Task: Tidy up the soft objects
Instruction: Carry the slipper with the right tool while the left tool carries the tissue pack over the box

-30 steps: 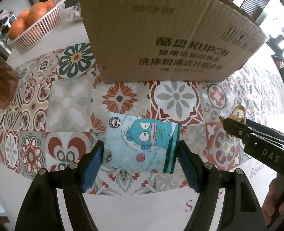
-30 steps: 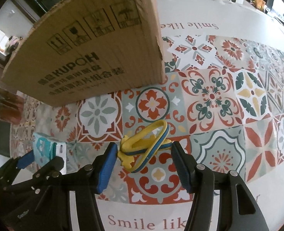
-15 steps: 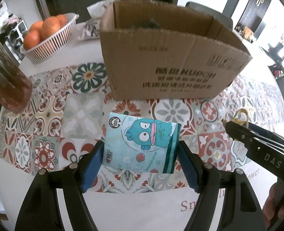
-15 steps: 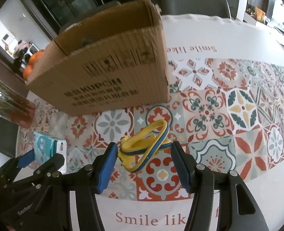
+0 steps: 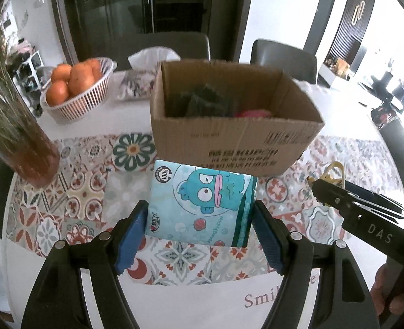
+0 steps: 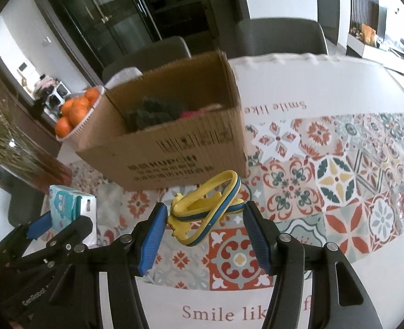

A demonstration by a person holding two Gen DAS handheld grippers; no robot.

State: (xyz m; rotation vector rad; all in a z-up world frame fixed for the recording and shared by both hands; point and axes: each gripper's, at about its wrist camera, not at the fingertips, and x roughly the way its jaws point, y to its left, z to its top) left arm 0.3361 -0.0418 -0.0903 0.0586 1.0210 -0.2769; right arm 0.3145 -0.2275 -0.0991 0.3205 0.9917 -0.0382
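- Surface: a round table [image 5: 207,298] under a white cloth with a band of patterned tile print and the printed words "Smile like".
- On the table: an open cardboard box [image 5: 229,139] near the middle, holding dark green and pink soft items; behind it to the left, a white basket of oranges [image 5: 77,87] and a tissue pack [image 5: 144,78]; at far left, a brown vase of dried grass [image 5: 21,137].
- Room: dark grey chairs [image 6: 281,37] at the far edge of the table, with dark glass-door cabinets [image 6: 114,19] beyond.
- Change from the earlier frames: both cameras now sit higher and farther back from the box, so its interior shows where only the printed front wall filled the view before; the tissue packet and the yellow toy keep the same place between their pads.
- Left tool [image 5: 200,233]: the blue pads [image 5: 130,237] stand at medium width and press both sides of a light-blue cartoon tissue packet [image 5: 202,201], which is held clear of the table in front of the box's near wall.
- Right tool [image 6: 203,231]: the pads [image 6: 151,240] stand at medium width around a yellow-and-blue looped soft toy [image 6: 207,205]; the toy touches the left pad and reaches the right pad, and is carried above the table near the box's right front corner.
- Relative position: the two tools lie side by side, each visible in the other's view.
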